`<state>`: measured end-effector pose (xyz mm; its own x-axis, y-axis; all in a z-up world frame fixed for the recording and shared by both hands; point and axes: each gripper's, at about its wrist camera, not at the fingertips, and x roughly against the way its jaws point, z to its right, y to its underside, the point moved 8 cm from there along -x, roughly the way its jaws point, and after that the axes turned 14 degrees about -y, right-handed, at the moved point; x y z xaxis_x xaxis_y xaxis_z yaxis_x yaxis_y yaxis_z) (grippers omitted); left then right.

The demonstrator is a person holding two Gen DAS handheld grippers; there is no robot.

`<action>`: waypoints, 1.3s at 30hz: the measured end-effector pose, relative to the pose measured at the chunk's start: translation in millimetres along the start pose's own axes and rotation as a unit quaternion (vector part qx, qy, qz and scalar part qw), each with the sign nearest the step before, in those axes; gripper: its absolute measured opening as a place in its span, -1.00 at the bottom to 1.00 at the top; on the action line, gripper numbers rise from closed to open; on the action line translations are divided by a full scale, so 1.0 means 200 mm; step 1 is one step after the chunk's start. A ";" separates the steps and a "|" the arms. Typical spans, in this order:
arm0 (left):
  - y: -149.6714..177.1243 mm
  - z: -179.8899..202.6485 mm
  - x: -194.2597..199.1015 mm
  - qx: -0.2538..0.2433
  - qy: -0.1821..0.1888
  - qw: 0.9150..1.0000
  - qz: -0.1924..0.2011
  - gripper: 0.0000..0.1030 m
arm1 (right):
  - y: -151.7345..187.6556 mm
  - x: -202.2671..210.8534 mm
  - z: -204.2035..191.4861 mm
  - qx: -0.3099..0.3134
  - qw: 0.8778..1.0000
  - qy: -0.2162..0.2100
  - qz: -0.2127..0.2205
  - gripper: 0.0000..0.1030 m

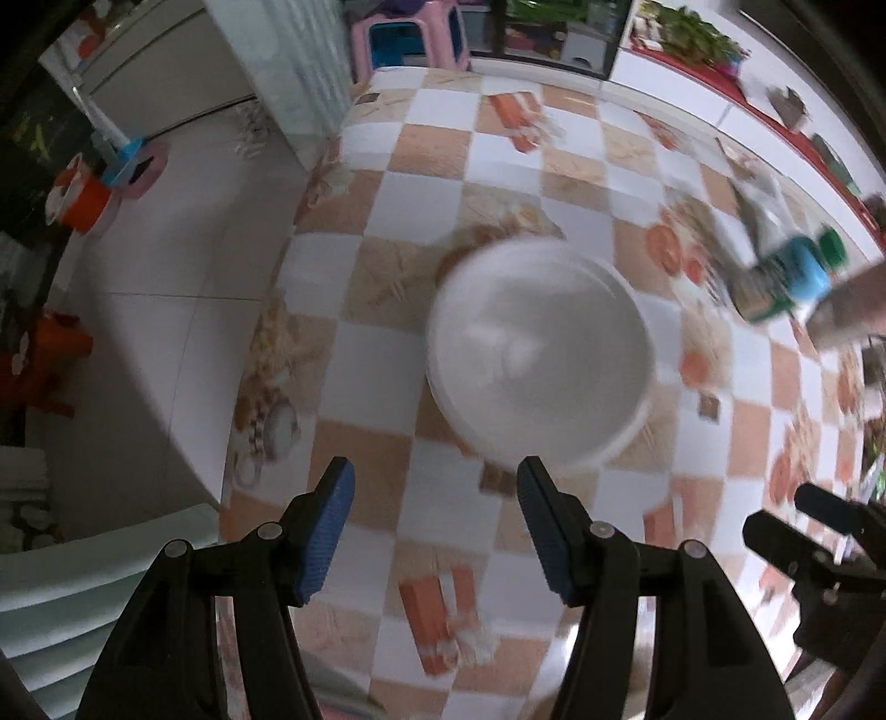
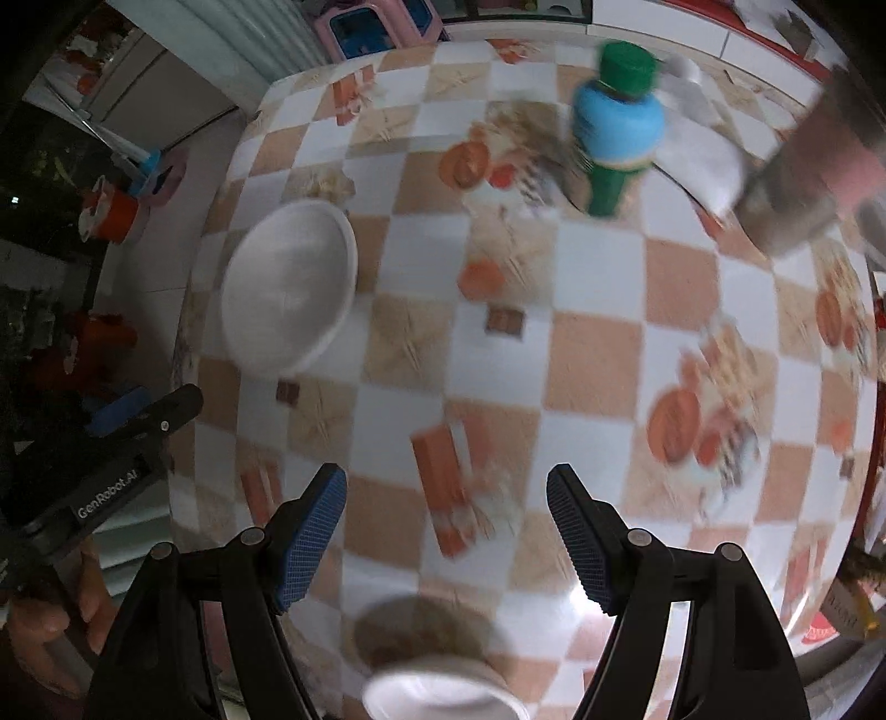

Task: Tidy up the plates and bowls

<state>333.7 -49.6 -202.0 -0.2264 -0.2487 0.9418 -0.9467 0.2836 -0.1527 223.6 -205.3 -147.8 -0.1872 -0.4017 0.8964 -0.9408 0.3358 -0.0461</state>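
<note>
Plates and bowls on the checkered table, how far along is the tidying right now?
Nothing looks stacked yet. The large white bowl sits alone on the checkered tablecloth, and a smaller white bowl sits apart at the near edge. Nothing is in hand: the left gripper is open just short of the large bowl, and the right gripper is open above the small one. Grasping and gathering both bowls is left. No plate is clearly identifiable.

Bowl on the table at centre of the left wrist view, bottle lying at right, stool beyond the table's far edge at top, second bowl at bottom centre of the right wrist view.
</note>
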 end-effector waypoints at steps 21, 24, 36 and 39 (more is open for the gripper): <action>-0.23 0.08 -0.44 0.002 -0.021 1.000 -0.016 0.13 | -0.35 -0.47 -0.09 0.000 1.000 -0.013 0.008 0.47; -0.23 0.14 -0.40 -0.009 0.004 1.000 -0.012 -0.36 | -0.36 -0.48 -0.09 -0.005 1.000 -0.022 0.013 0.12; 0.30 0.49 -0.21 -0.122 0.035 0.991 -0.033 -0.42 | -0.02 -0.39 0.07 0.012 0.997 -0.044 -0.059 -0.72; 0.51 0.57 -0.15 -0.155 0.034 0.987 -0.031 -0.42 | 0.18 -0.36 0.16 0.000 0.997 -0.030 -0.077 -0.72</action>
<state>218.0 -117.9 -279.7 -0.1437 -0.2146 0.9661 -0.8408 0.5413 -0.0048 193.5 -192.4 -227.9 -0.0578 -0.4986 0.8649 -0.9595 0.2670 0.0899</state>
